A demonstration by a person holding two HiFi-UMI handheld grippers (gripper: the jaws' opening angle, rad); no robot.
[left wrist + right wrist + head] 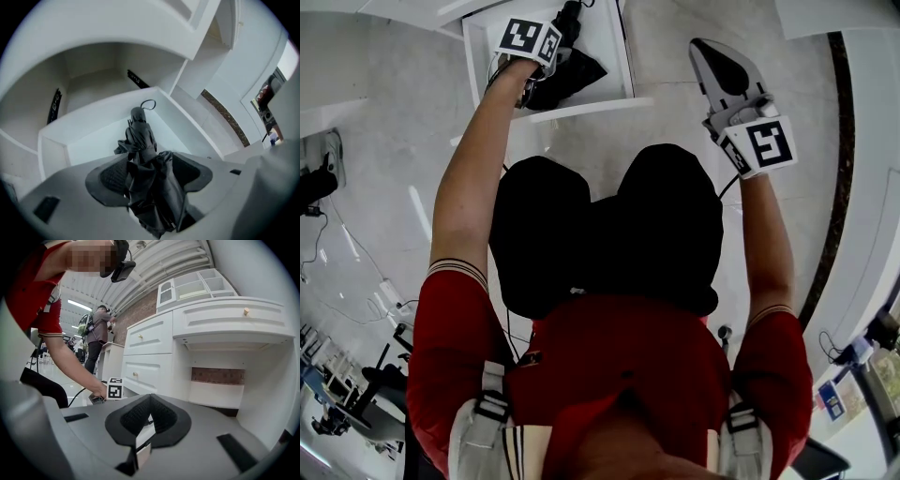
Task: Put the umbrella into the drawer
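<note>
The black folded umbrella lies in the open white drawer at the top of the head view. In the left gripper view its handle end with a cord loop rests on the drawer floor, and its crumpled fabric runs back between the jaws. My left gripper points steeply down over it with the jaws standing wide, and both pads show beside the cloth. My right gripper hangs in the air to the right of the drawer, level, its jaws together with nothing in them.
A white cabinet with knobbed drawers and an open knee space stands ahead of the right gripper. Above the drawer is its empty cabinet recess. A person stands far off. The floor is pale tile with a dark curved strip.
</note>
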